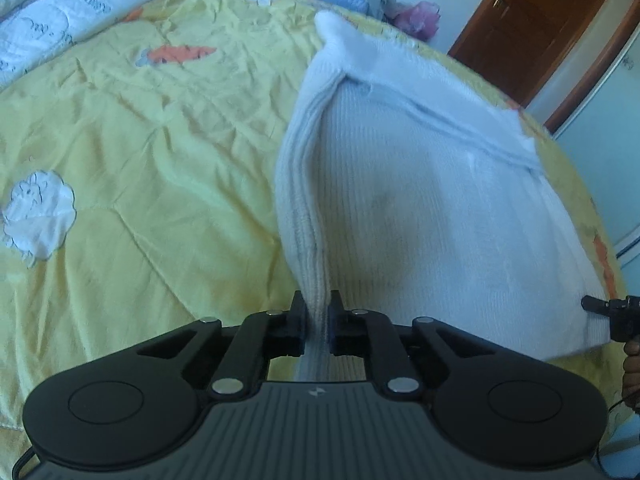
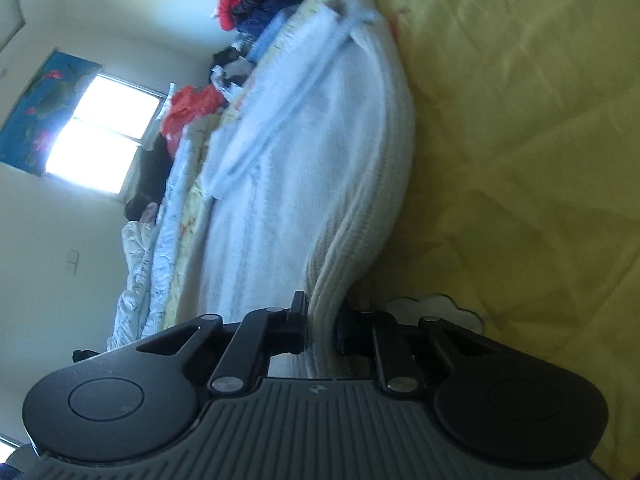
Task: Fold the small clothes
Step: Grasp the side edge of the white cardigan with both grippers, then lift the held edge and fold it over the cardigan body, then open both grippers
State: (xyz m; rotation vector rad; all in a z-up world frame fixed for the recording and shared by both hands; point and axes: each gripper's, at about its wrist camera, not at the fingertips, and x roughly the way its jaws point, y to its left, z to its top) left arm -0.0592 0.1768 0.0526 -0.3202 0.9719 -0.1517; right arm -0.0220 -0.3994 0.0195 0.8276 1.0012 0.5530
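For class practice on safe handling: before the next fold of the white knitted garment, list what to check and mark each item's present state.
1. Left gripper shut on the white knitted garment: ok.
2. Right gripper shut on its edge: ok.
3. Garment lying flat: not ok, ridged.
4. Yellow quilt free beside the garment: ok.
5. Far hem aligned: cannot tell.

Left gripper (image 1: 318,312): angled steeply downward, black jaws clamped tight on a bunched fold of the white knit garment (image 1: 400,208). Right gripper (image 2: 322,316): rolled sideways, tilted gently downward, jaws pinched on another gathered edge of the same garment.
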